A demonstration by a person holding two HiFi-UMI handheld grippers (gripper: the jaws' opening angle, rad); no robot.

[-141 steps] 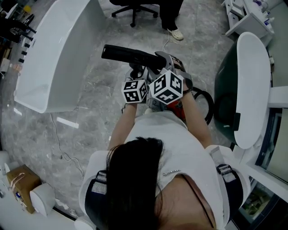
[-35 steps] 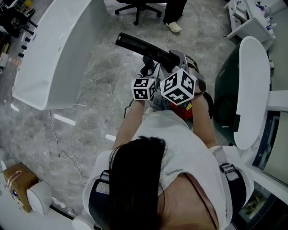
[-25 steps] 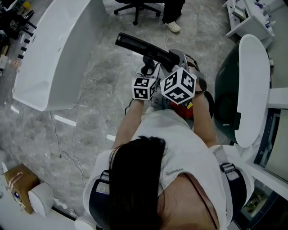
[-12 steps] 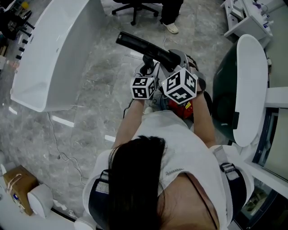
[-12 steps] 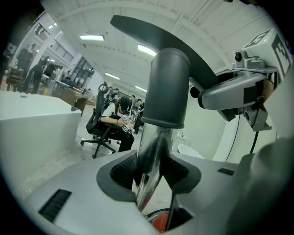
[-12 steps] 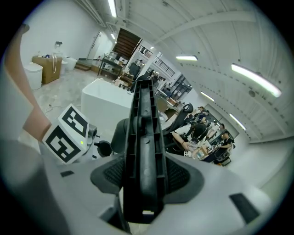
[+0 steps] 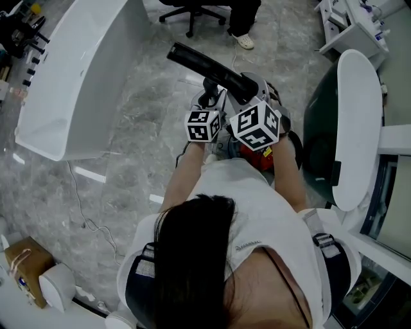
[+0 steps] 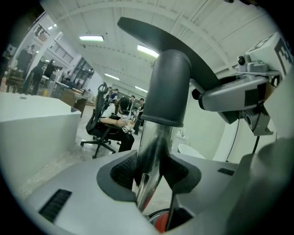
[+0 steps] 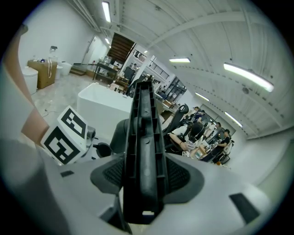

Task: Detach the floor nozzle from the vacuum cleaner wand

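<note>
Left gripper (image 8: 151, 173): its jaws are pinching the shiny wand (image 8: 154, 147), the pads pressing on both sides of the tube just under a dark grey collar (image 8: 170, 87).
Right gripper (image 9: 144, 178): its jaws are clamping the black floor nozzle (image 9: 144, 133), whose ribbed face is running up between the pads.
Floor nozzle: it is sitting on the top end of the wand, held up off the floor to the right of the white counter (image 7: 77, 77) and well apart from it, with one end pointing towards the counter.
Marker cubes (image 7: 257, 125): the two are sitting side by side, right of the counter, on the person's side of the nozzle.
Red vacuum body (image 7: 260, 156): it is showing under the right cube, farther from the counter than the nozzle.
Office chair (image 7: 192, 9): it is standing right of the counter's far end.
</note>
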